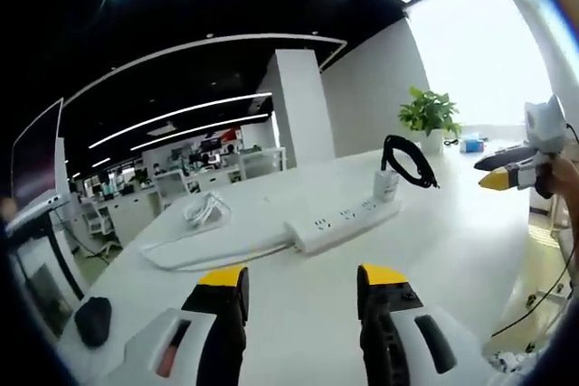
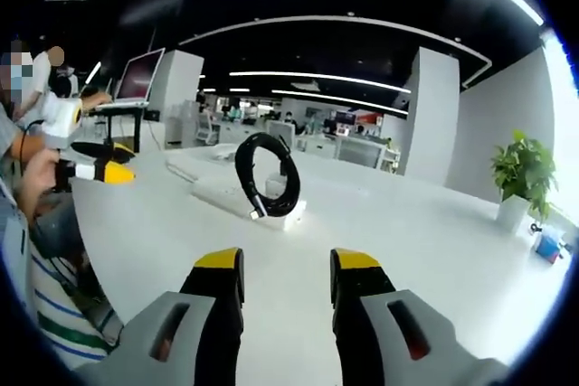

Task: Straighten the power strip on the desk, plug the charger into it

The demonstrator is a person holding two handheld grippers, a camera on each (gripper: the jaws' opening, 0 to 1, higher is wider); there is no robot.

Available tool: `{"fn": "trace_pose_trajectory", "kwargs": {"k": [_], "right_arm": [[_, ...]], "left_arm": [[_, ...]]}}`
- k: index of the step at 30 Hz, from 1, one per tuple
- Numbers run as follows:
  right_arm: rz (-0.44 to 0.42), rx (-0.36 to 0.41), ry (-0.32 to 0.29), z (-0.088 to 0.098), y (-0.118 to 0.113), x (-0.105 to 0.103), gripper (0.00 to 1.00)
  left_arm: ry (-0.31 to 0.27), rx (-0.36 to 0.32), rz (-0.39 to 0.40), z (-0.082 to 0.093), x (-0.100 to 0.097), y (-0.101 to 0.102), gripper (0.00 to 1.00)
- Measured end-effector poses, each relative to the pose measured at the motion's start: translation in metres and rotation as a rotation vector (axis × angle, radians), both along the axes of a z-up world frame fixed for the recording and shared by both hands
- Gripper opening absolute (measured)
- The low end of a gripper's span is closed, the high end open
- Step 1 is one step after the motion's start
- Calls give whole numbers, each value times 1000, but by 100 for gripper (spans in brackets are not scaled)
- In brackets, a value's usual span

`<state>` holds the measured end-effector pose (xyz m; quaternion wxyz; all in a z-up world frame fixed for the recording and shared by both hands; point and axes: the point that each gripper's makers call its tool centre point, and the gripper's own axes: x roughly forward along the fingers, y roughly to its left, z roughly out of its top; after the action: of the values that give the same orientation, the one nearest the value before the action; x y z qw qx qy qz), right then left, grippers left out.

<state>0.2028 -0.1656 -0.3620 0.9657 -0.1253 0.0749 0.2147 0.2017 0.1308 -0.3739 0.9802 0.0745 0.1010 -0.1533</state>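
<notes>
Risk: charger [image 1: 386,184] already stands plugged in the power strip [image 1: 344,221], so either wide-open, empty hand-held gripper [image 1: 301,282] [image 2: 286,268] could snag its looped black cable [image 2: 268,175].

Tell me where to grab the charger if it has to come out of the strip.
Grip the charger by its white body, jaws across its side faces, coming down from above. It stands upright in the power strip, so it likely pulls straight up. Avoid the black coiled cable looping above it.

Bright window glare, ceiling strip lights, dark ceiling, fisheye-warped edges.
</notes>
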Motion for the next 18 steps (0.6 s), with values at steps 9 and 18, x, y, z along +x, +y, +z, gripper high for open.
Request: {"fn": "trace_pose_trajectory", "kwargs": {"k": [9, 18], "right_arm": [[-26, 19, 12, -5, -7, -9, 39], [-39, 13, 15, -6, -10, -13, 40]], "left_arm": [[2, 11, 13, -2, -7, 5, 51], [-2, 12, 23, -2, -13, 6, 52]]}}
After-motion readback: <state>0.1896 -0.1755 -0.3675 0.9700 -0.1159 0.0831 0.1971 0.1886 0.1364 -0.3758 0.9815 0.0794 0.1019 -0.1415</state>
